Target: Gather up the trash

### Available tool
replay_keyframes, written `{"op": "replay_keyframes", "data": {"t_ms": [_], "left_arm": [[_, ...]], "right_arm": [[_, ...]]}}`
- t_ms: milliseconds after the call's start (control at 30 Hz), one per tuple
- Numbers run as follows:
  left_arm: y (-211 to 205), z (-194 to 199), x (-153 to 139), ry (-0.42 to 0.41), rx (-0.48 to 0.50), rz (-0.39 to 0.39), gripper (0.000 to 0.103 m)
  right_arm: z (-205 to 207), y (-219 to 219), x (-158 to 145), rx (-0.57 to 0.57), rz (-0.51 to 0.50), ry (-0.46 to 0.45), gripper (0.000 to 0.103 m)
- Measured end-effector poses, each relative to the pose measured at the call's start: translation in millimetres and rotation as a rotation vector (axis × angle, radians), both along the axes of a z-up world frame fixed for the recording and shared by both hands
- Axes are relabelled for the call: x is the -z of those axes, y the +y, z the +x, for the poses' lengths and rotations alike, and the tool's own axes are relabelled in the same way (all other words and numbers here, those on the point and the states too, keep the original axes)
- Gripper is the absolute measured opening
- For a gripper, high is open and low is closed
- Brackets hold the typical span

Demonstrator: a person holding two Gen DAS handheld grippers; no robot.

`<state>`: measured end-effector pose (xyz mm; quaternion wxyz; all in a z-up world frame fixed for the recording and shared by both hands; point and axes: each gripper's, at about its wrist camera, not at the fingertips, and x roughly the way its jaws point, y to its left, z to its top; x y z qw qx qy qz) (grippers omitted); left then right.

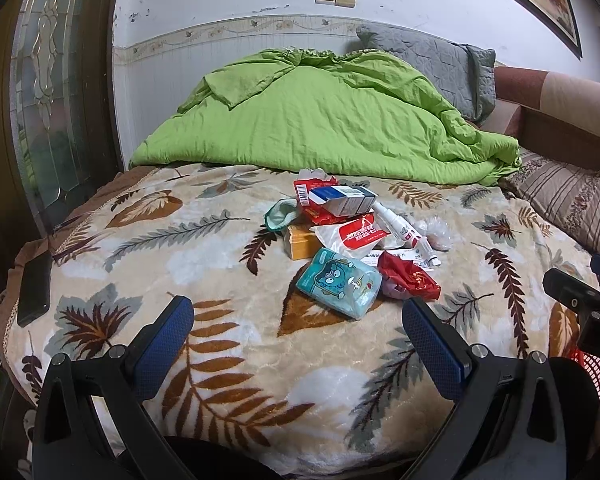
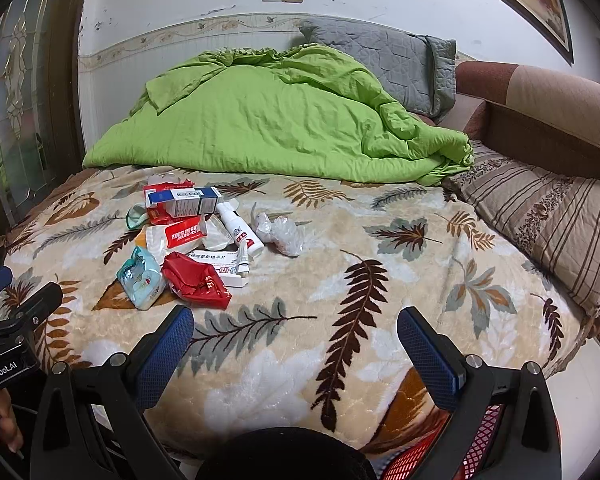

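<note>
A pile of trash lies on the leaf-patterned blanket: a teal tissue pack, a crumpled red wrapper, a white and red pouch, a blue and white box, a white spray bottle and crumpled clear plastic. My left gripper is open and empty, just short of the tissue pack. My right gripper is open and empty, right of the pile.
A green quilt is heaped at the back of the bed with a grey pillow behind it. A striped pillow lies at the right. A black phone sits at the bed's left edge. A red mesh basket is below the right gripper.
</note>
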<state>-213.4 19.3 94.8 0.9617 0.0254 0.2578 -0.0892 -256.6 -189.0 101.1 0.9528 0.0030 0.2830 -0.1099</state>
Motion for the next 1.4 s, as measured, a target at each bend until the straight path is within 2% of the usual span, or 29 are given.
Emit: {"op": "replay_keyframes", "data": {"t_ms": [400, 533, 700, 867, 1100, 1133, 1200, 1233, 1400], "left_arm": [[0.1, 1.7, 0.9, 0.021, 0.005, -0.011, 0.103], [0.8, 10.8, 9.7, 0.099, 0.015, -0.062, 0.103], [-1.1, 30.6, 16.1, 0.21, 0.039, -0.131, 0.103], [-6.6, 72.4, 32.5, 0.408, 0.066, -0.268, 0.103], [-29.4, 118.9, 53.0, 0.537, 0.048, -0.338, 0.103], [-29.4, 127.2, 54.8, 0.539, 0.04, -0.342, 0.102], [-34.4, 134.5, 56.6, 0.518, 0.025, -0.314, 0.092], [-34.5, 140.5, 59.1, 0.52, 0.025, -0.294, 0.079], [-26.1, 144.4, 58.1, 0.501, 0.043, -0.275, 0.068]], "right_arm": [[2.3, -0.1, 0.8, -0.021, 0.015, 0.014, 0.103], [12.8, -1.7, 5.5, -0.087, 0.069, 0.07, 0.098], [29.0, -10.4, 13.2, -0.16, 0.172, 0.138, 0.08], [35.0, -15.8, 19.3, -0.163, 0.237, 0.165, 0.08], [36.4, -20.4, 20.2, -0.152, 0.264, 0.174, 0.08], [37.5, -21.2, 20.2, -0.15, 0.268, 0.176, 0.08], [38.2, -21.9, 21.0, -0.148, 0.273, 0.18, 0.08], [38.4, -21.7, 21.1, -0.149, 0.274, 0.182, 0.08], [45.0, -19.3, 22.5, -0.173, 0.28, 0.208, 0.08]]}}
